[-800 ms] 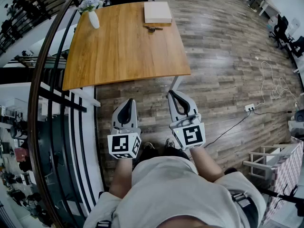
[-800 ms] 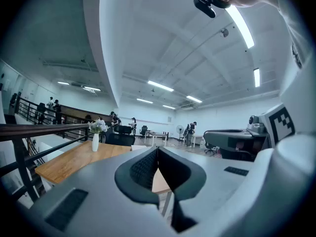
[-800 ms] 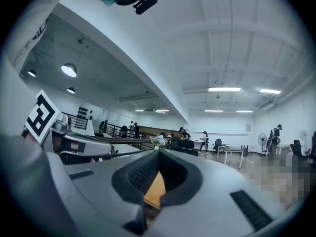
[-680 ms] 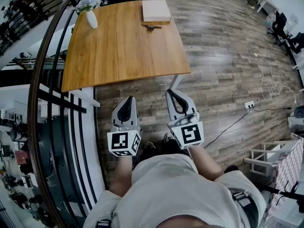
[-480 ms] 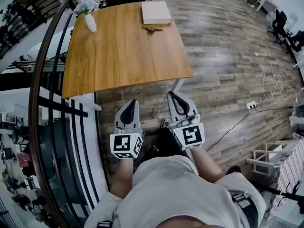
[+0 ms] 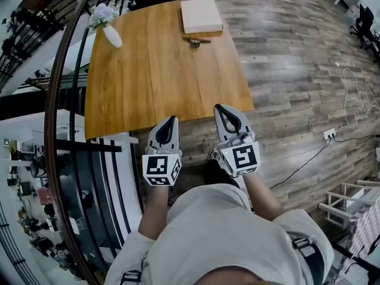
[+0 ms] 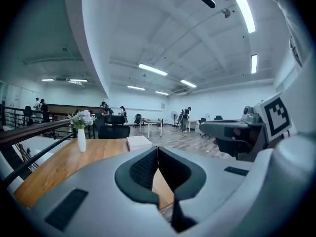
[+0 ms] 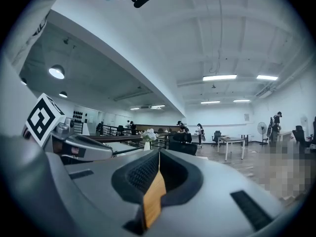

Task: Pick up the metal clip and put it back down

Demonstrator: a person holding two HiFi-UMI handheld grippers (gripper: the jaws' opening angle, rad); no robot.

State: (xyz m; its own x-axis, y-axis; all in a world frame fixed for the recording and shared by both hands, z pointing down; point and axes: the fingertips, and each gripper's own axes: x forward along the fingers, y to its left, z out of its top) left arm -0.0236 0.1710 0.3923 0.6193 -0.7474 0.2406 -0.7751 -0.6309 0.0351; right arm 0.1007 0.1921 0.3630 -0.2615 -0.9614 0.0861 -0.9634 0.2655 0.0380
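The metal clip (image 6: pixel 196 41) lies on the far side of the wooden table (image 6: pixel 160 70), just in front of a flat pale box (image 6: pixel 200 15). Both grippers hang at the table's near edge, far from the clip. My left gripper (image 6: pixel 170 121) is shut with nothing between its jaws; in the left gripper view its tips (image 7: pixel 158 149) meet, with the table beyond. My right gripper (image 6: pixel 224 110) is shut and empty too, its jaws closed together in the right gripper view (image 8: pixel 159 154). The clip does not show in either gripper view.
A white vase of flowers (image 6: pixel 107 27) stands at the table's far left corner. A dark curved railing (image 6: pixel 56 129) runs along the left. Cables and a power strip (image 6: pixel 330 134) lie on the wood floor at right. Chairs and desks stand farther back.
The person has stepped toward the table: both grippers, shut throughout, now reach its near edge, and the table and clip sit closer in the head view.
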